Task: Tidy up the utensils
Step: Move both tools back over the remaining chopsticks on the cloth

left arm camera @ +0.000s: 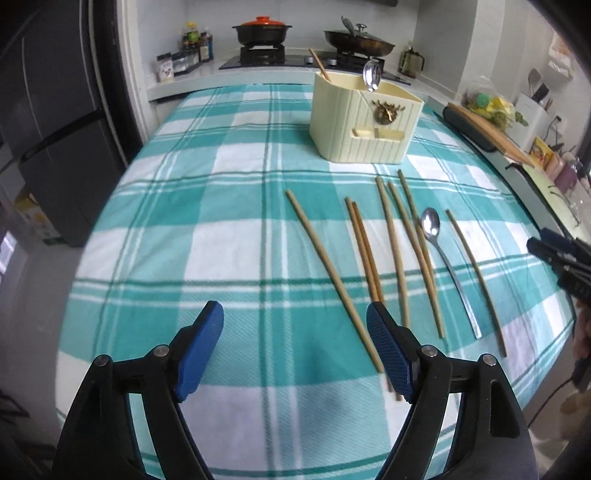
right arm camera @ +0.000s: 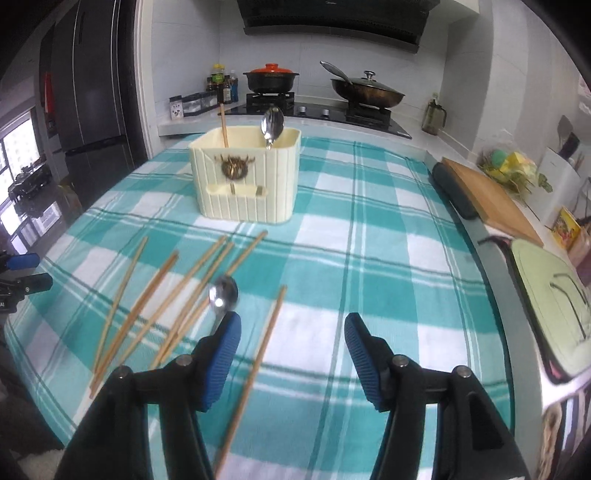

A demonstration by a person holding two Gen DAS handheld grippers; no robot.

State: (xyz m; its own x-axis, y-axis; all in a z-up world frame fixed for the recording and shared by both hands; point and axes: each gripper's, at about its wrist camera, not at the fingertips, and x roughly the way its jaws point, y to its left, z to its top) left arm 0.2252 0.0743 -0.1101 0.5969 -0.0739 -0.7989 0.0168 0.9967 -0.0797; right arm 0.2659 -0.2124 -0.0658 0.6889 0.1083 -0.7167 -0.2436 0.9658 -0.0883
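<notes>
A cream utensil holder (left arm camera: 364,120) stands on the checked tablecloth and holds a spoon (left arm camera: 371,75) and one chopstick (left arm camera: 319,65); it also shows in the right wrist view (right arm camera: 245,179). Several wooden chopsticks (left arm camera: 393,251) and a metal spoon (left arm camera: 430,225) lie loose in front of it. My left gripper (left arm camera: 295,339) is open and empty, just short of the chopsticks' near ends. My right gripper (right arm camera: 293,350) is open and empty, with one chopstick (right arm camera: 255,373) lying by its left finger and the loose spoon (right arm camera: 222,295) just ahead-left.
The table with the teal checked cloth (left arm camera: 207,206) fills both views. A stove with a pot (left arm camera: 263,31) and a pan (left arm camera: 360,42) is behind. A wooden cutting board (right arm camera: 491,199) and a green mat (right arm camera: 546,295) lie at the right edge.
</notes>
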